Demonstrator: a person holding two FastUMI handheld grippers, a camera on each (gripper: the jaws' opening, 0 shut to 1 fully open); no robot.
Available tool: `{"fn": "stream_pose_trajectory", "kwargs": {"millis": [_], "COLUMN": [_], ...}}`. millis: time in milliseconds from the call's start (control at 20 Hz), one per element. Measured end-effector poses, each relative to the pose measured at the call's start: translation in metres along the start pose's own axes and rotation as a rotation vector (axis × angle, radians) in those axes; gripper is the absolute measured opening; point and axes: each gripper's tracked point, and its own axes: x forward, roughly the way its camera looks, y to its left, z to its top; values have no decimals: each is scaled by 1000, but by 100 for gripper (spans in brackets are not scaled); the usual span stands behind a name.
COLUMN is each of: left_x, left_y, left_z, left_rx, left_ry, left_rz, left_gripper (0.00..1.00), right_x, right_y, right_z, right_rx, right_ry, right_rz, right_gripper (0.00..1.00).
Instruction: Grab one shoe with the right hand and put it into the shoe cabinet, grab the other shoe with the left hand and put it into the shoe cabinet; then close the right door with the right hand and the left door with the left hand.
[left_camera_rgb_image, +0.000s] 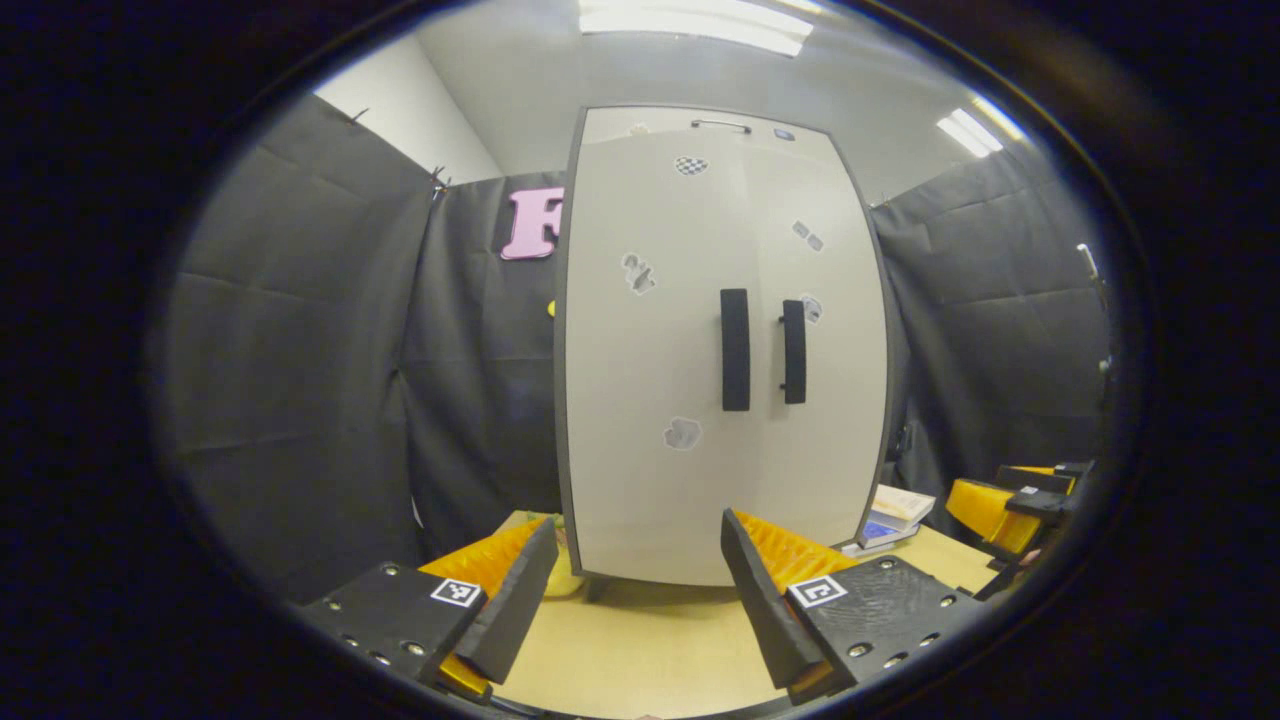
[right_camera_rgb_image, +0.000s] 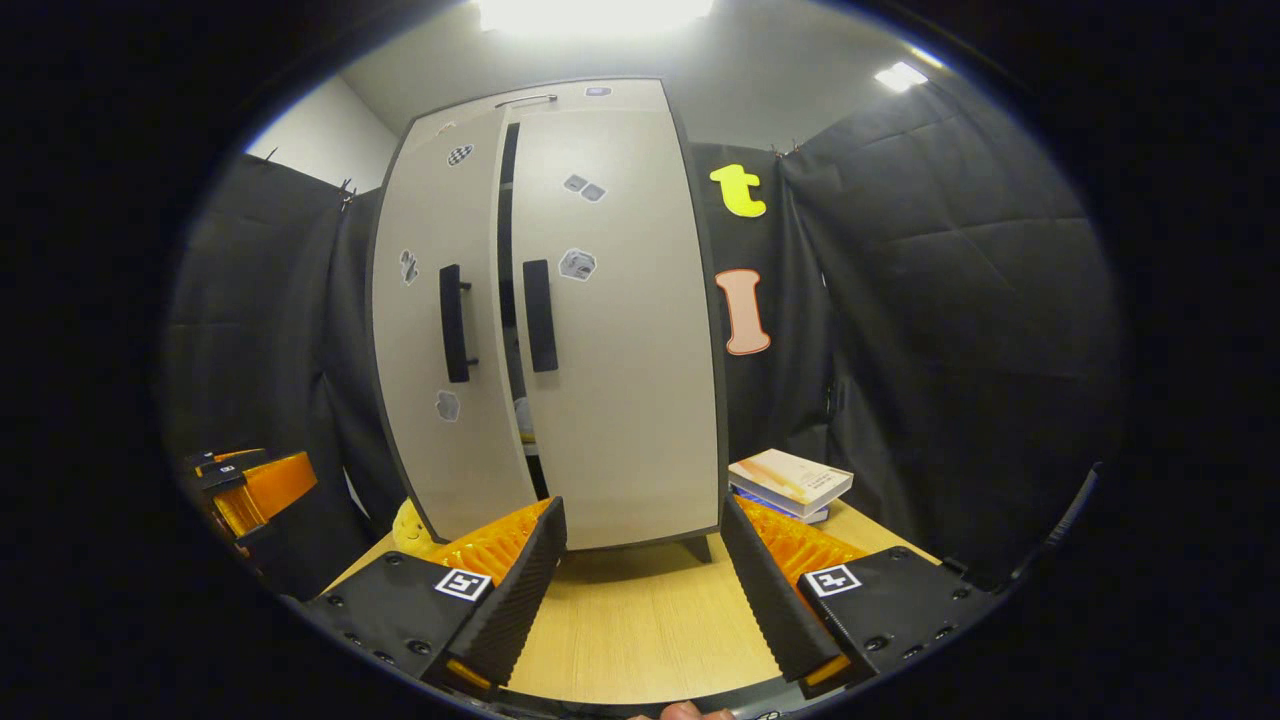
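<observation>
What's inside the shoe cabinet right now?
In the right gripper view, the shoe cabinet shows a narrow dark gap between its doors, with a pale shape low inside, too hidden to identify. The doors cover everything else.

Your left gripper and right gripper both spread wide, nothing between fingers; bare table ahead of each gives free passage up to shoe cabinet. Left door stands ajar, leaving narrow dark gap beside right door. Stack of books blocks table right of cabinet. Yellow soft item sits at cabinet's left foot
</observation>
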Motion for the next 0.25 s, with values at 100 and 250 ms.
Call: {"fn": "stream_pose_trajectory", "kwargs": {"millis": [100, 250], "left_x": [0, 0], "left_y": [-3, -6], "left_z": [-7, -15], "left_rx": [-20, -9], "left_ry": [13, 27], "left_rz": [-9, -28], "left_gripper": [92, 94], "right_x": [-2, -2], "right_y": [9, 17], "right_z": [-9, -19], "right_rx": [-5, -17], "right_ry": [22, 50], "right_rz": [23, 45], "right_gripper": [98, 98]}}
